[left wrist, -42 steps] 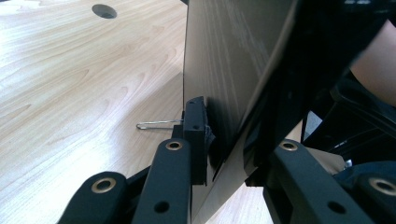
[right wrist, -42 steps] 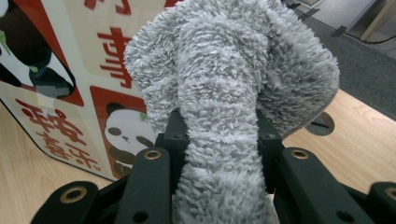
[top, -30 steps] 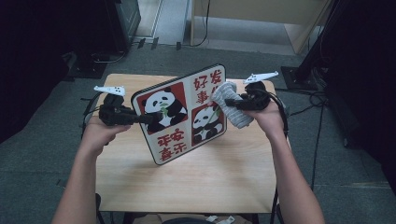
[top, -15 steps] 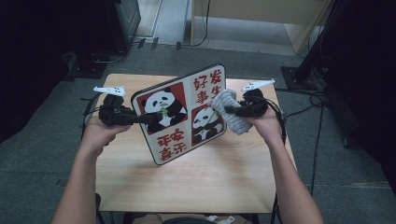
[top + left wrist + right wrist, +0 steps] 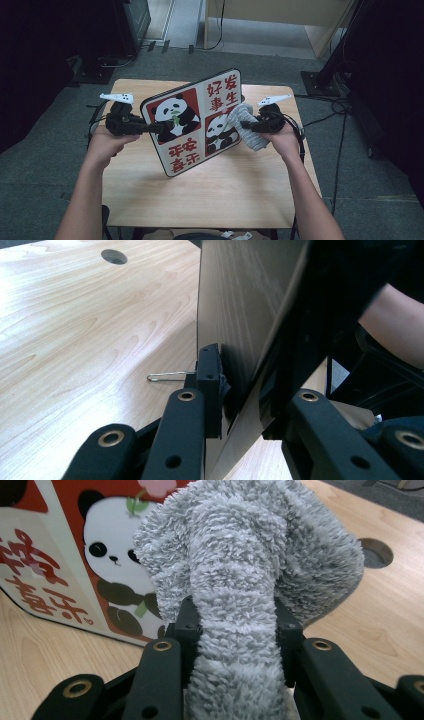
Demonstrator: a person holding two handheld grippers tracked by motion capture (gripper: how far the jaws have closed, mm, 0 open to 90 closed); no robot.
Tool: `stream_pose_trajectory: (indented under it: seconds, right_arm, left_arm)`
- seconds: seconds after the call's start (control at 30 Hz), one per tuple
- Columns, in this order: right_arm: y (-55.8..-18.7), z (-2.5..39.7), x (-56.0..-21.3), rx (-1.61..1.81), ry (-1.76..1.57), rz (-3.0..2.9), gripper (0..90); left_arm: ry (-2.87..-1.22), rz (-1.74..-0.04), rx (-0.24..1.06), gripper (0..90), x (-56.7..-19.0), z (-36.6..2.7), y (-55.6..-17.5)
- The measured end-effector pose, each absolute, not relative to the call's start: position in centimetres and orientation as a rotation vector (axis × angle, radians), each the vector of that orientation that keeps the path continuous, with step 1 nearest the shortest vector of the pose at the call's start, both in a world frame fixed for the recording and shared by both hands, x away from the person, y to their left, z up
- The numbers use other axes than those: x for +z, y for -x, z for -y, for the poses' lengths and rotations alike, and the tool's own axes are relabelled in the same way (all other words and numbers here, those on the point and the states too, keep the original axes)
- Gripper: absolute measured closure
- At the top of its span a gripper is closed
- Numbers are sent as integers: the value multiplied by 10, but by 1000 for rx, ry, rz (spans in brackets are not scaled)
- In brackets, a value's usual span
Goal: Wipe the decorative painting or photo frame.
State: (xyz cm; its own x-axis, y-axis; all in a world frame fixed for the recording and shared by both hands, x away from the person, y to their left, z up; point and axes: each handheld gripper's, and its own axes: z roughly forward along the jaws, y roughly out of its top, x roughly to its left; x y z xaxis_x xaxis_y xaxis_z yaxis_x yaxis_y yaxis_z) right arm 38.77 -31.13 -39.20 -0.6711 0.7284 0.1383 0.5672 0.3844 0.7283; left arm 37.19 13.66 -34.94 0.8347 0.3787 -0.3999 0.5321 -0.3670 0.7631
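While the panda board (image 5: pixel 196 121) stands tilted on its lower edge on the wooden bench (image 5: pixel 210 195), the left tongs (image 5: pixel 150 128) clamp its left edge, their two black jaws closed on either side of the thin panel. Seen from the left gripper view, the board's dark back (image 5: pixel 240 305) rises straight ahead of the jaws, one jaw pad pressed flat against it and the other jaw on the printed side. Just beyond that pad, a small bent metal wire (image 5: pixel 167 375) lies on the bench, and farther off a round hole (image 5: pixel 114 256) opens in the benchtop.

Across from them, the right tongs (image 5: pixel 246 125) are closed on a fluffy grey cloth (image 5: pixel 247 128), which bulges out ahead of the jaws and hangs down below them. From the right gripper view, the cloth (image 5: pixel 240 580) is pinched between the two jaws and its bunched front touches the board's printed face (image 5: pixel 75 580) at the lower panda picture. Beside the cloth on the far side, another round hole (image 5: pixel 376 552) shows in the bench.

The person's left hand (image 5: pixel 107 142) and right hand (image 5: pixel 280 140) each grip their tongs from the near side of the bench.
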Motion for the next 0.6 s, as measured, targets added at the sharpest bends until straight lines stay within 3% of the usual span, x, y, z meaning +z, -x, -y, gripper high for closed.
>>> stream_pose_trajectory:
  seconds: [0.6]
  right_arm:
    - [-383,311,-423,1134,-1225,-2457,665]
  left_arm:
    - [-1997,-664,-196,764,-350,-137,-371]
